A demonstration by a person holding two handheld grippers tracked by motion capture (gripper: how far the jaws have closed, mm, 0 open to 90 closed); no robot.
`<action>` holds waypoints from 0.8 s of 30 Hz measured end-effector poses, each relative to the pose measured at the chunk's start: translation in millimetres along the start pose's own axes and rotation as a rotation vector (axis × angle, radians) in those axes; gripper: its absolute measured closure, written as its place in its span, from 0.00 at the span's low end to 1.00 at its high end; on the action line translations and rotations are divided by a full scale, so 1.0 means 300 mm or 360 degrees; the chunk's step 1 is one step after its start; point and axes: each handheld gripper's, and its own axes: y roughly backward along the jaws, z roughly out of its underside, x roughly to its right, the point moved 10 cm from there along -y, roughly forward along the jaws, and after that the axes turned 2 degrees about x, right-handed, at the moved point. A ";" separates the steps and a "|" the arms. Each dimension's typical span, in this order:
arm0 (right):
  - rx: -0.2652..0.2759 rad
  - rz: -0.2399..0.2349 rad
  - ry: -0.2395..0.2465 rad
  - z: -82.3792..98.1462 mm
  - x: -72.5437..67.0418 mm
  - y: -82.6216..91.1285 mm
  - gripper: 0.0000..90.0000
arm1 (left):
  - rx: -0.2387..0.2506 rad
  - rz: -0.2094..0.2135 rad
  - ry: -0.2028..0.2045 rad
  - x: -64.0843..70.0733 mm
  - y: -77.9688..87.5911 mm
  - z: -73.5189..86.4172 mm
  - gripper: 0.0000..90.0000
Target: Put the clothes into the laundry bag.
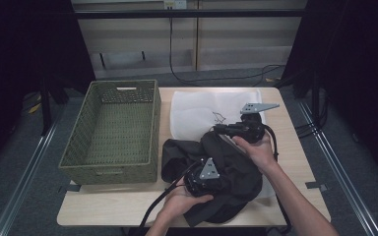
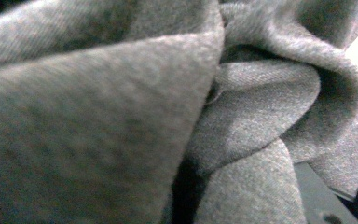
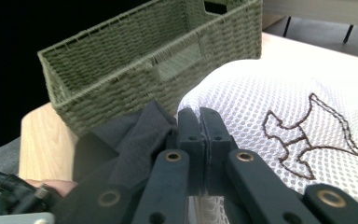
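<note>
Overhead, a dark garment (image 1: pixel 211 172) is seen heaped on the table (image 1: pixel 285 147), overlapping a white mesh bag (image 1: pixel 197 113) beside a woven basket (image 1: pixel 110 132). Left gripper (image 2: pixel 349 205) view: grey folds crowd the lens (jaw state cannot be told). Right gripper (image 3: pixel 200 135) view: jaws are pressed together on the mesh bag's edge.

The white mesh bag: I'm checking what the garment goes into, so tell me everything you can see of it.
The white mesh bag lies flat on the wooden table, right of the green woven basket and apart from it. Its fabric is a fine perforated net, with a small animal outline stitched in dark thread. The dark garment overlaps its near part. In the right gripper view the right claw is pinched shut on its near edge, lifting that edge into a rounded hump.
</note>
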 end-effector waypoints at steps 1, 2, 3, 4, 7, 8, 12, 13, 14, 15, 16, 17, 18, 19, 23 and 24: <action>0.0004 -0.0003 0.0002 -0.004 -0.004 0.004 0.98 | 0.0004 -0.0011 0.0002 0.001 0.001 0.001 0.72; 0.0006 -0.0003 0.0008 -0.006 -0.006 0.007 0.98 | 0.0013 -0.0010 0.0008 0.002 0.000 0.000 0.72; 0.0004 -0.0003 0.0009 -0.005 -0.006 0.007 0.98 | 0.0009 -0.0022 0.0017 0.001 0.002 0.001 0.72; 0.0004 -0.0002 0.0007 -0.005 -0.006 0.008 0.98 | 0.0029 -0.0018 0.0023 0.000 0.000 -0.002 0.72; 0.0005 0.0013 0.0019 -0.014 -0.010 0.017 0.98 | 0.0028 -0.0027 0.0046 -0.009 0.007 -0.002 0.72; 0.0017 0.0015 0.0029 -0.023 -0.013 0.025 0.98 | 0.0030 -0.0060 0.0065 -0.011 0.008 -0.005 0.73; 0.0056 0.0016 0.0027 -0.044 -0.010 0.055 0.98 | 0.0082 -0.0162 0.0093 -0.043 0.052 -0.045 0.74; 0.0056 0.0020 0.0020 -0.042 -0.003 0.056 0.98 | 0.0134 -0.0166 0.0139 -0.052 0.068 -0.064 0.74; 0.0054 0.0019 0.0010 -0.039 0.001 0.055 0.98 | 0.0178 -0.0194 0.0155 -0.068 0.084 -0.083 0.74; 0.0054 0.0019 0.0006 -0.037 0.003 0.054 0.98 | 0.0203 -0.0196 0.0188 -0.078 0.101 -0.098 0.74; 0.0048 0.0018 0.0009 -0.035 0.002 0.051 0.98 | 0.0214 -0.0199 0.0193 -0.090 0.117 -0.111 0.74; 0.0046 0.0012 0.0015 -0.034 -0.002 0.047 0.98 | 0.0247 -0.0208 0.0199 -0.103 0.127 -0.125 0.74; 0.0041 0.0009 0.0019 -0.033 -0.006 0.044 0.98 | 0.0247 -0.0234 0.0217 -0.117 0.138 -0.133 0.74; 0.0033 0.0009 0.0022 -0.031 -0.009 0.040 0.98 | 0.0278 -0.0246 0.0239 -0.133 0.143 -0.141 0.74; -0.0001 0.0026 0.0016 -0.018 -0.007 0.028 0.98 | 0.0257 -0.0295 0.0314 -0.191 0.095 -0.107 0.74; -0.0020 0.0036 0.0017 -0.010 -0.004 0.023 0.98 | 0.0213 -0.0317 0.0352 -0.206 0.065 -0.082 0.74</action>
